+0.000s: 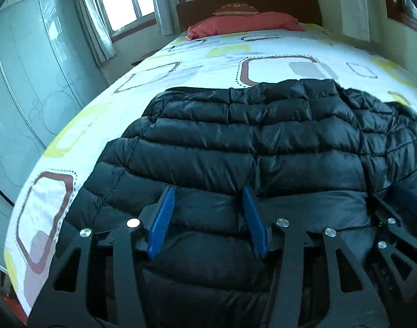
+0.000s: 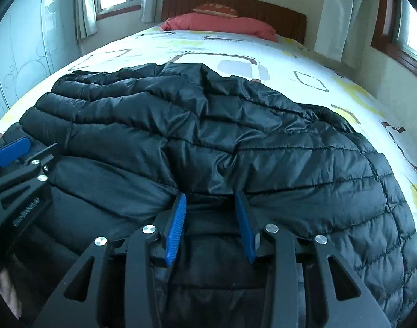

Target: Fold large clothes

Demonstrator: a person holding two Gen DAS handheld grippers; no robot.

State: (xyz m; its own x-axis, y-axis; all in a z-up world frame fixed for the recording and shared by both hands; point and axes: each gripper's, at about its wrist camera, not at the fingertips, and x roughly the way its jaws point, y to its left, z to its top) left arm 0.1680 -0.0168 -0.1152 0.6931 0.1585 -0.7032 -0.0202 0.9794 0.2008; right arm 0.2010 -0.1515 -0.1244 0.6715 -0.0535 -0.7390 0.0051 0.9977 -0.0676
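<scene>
— Where is the jacket?

— The black quilted jacket (image 1: 249,136) lies spread on the patterned bedsheet (image 1: 208,54), near the foot of the bed. From my left camera it fills everything from 6 o'clock up past the middle. Bare sheet runs on toward 12 o'clock, up to the red pillow (image 1: 246,23) and the wooden headboard (image 1: 249,0).

— And your left tool?

— My left gripper (image 1: 208,191) is sunk into the near edge of the jacket at 6 o'clock. Its blue pads (image 1: 162,218) stand about half apart with a puffy quilted panel bulging between them. I can't tell whether they really pinch that panel or only straddle it.

— The right one?

— My right gripper (image 2: 210,195) is clenched on the jacket. Its jaws are narrower, a ridge of fabric is squeezed between them, and creases fan out from the left pad's tip toward 10 and 2 o'clock.

— How do the two sit relative to each other?

— Side by side along the same near edge. In the left view the right tool shows at 3 o'clock, and in the right view the left tool sits at 9 o'clock, both on the jacket.

— Anything else around?

— A window (image 1: 121,0) with pale curtains at 11 o'clock, and a frosted wardrobe door (image 1: 22,82) at 9 o'clock beside the bed.
</scene>
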